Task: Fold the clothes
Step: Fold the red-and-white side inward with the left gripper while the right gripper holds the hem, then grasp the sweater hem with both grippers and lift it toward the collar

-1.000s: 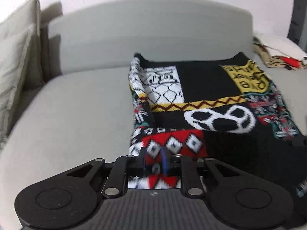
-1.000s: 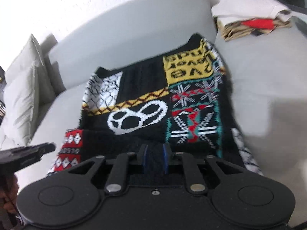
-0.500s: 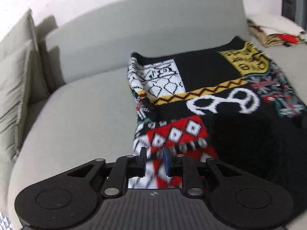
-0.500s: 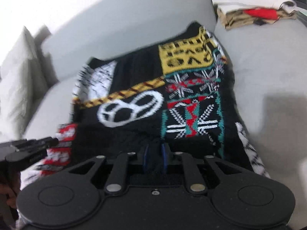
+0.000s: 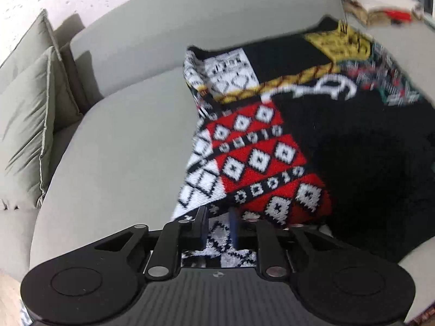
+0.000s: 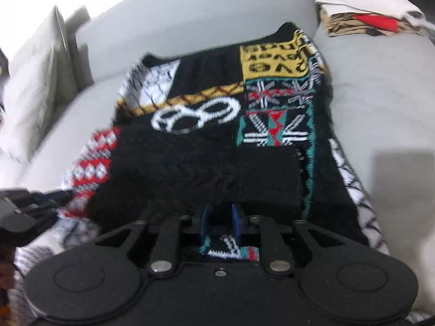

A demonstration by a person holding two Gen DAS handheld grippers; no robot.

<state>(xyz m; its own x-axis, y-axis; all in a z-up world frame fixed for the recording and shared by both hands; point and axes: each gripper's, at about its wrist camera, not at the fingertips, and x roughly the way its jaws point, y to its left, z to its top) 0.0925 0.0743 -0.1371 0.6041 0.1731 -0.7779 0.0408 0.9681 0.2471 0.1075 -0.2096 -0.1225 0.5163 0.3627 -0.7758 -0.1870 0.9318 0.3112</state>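
Left tongs (image 5: 218,226) at the near left hem of the sweater (image 5: 312,141), jaws opening, with the white and black patterned knit between the blue pads (image 5: 233,226) but not pressed by them. Right tongs (image 6: 220,224) at the near hem on the other side, jaws opening too, released; black knit just ahead of the pads, a green and red patterned strip below them. Seen also at the left edge of the right wrist view: the left tongs, blurred, beside the red diamond panel (image 6: 92,160).

Sweater spread flat on the grey sofa (image 5: 114,149), lower part folded up over the middle, yellow lettered patch (image 6: 272,59) at the far end near the backrest. Grey cushions (image 5: 30,114) standing at the left end of the sofa. Small pile of other clothes (image 6: 364,24) at the far right, well apart from the sweater.
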